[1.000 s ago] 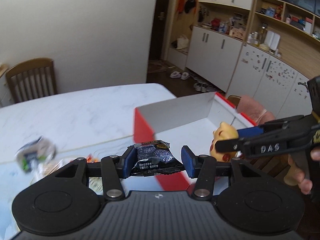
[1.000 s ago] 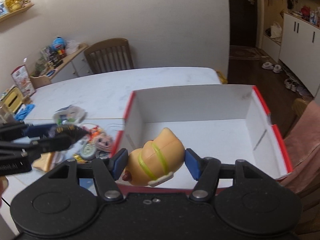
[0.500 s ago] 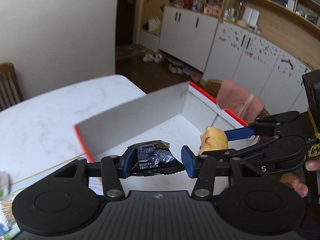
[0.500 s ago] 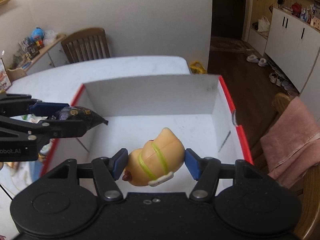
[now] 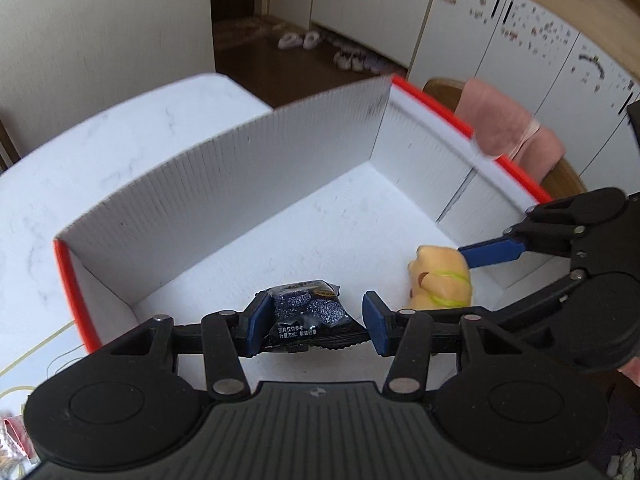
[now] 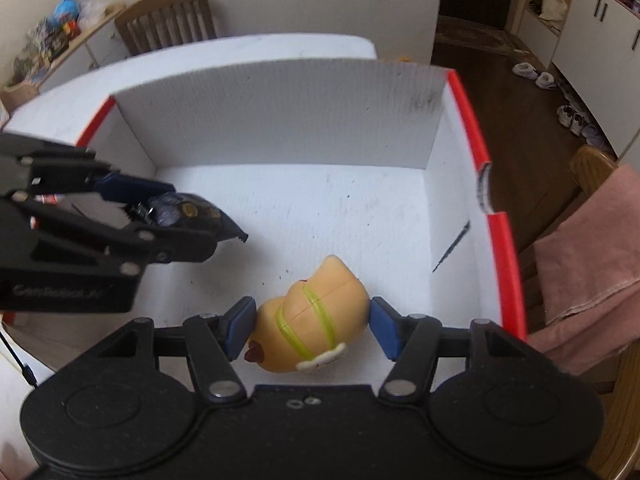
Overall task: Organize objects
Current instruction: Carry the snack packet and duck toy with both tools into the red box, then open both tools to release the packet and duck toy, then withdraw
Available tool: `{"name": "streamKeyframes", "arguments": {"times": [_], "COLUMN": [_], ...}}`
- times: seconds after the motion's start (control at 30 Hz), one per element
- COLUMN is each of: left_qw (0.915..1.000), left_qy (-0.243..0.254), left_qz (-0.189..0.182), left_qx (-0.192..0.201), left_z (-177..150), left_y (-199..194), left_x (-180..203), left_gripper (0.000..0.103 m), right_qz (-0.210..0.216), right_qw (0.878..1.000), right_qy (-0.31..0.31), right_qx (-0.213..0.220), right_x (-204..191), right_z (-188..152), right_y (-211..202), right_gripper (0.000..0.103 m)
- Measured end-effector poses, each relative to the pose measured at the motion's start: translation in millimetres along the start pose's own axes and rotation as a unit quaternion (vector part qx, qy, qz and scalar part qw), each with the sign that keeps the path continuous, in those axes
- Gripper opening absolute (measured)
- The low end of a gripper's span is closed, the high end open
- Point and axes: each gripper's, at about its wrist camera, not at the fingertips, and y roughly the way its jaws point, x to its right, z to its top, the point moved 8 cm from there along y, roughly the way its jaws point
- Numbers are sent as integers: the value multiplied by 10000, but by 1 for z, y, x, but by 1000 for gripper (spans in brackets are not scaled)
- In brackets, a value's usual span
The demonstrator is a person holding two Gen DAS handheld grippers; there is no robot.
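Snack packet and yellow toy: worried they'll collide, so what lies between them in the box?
Only bare white box floor separates snack packet and yellow toy, clearest in the right wrist view.

Over the last second, both hand-held grippers have moved from the near edge of the box (image 6: 280, 120) to well inside it, low over its white floor. The left hand-held gripper (image 5: 314, 322), which a second ago held its dark packet (image 5: 306, 314) over the red front wall with the cluttered table beside it, now has the packet over the box floor, and that clutter has slid almost out of view. The right hand-held gripper (image 6: 310, 330) has carried the yellow toy (image 6: 310, 328) forward too, so the box walls now surround it.
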Motion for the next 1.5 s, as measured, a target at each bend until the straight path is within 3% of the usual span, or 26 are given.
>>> {"name": "streamKeyframes", "arguments": {"times": [0.6,1.03,1.5], "left_qw": [9966,9987,9979], "left_qy": [-189,-304,-250], "left_qz": [-251,-230,-276], "left_qx": [-768,-344,538], "left_z": [-11,-1,1], "left_y": [25,-7,-76], "left_x": [-8,-13,-6], "left_gripper": [49,52,52], "right_qz": [-32,67,231], "right_qw": [9996,9998,9980], "right_qy": [-237,-159,-117], "right_qx": [-151,41,584], "right_x": [-1,-4,-17], "right_z": [2,0,-2], "right_y": [13,-5,-64], "right_gripper": [67,73,75]}}
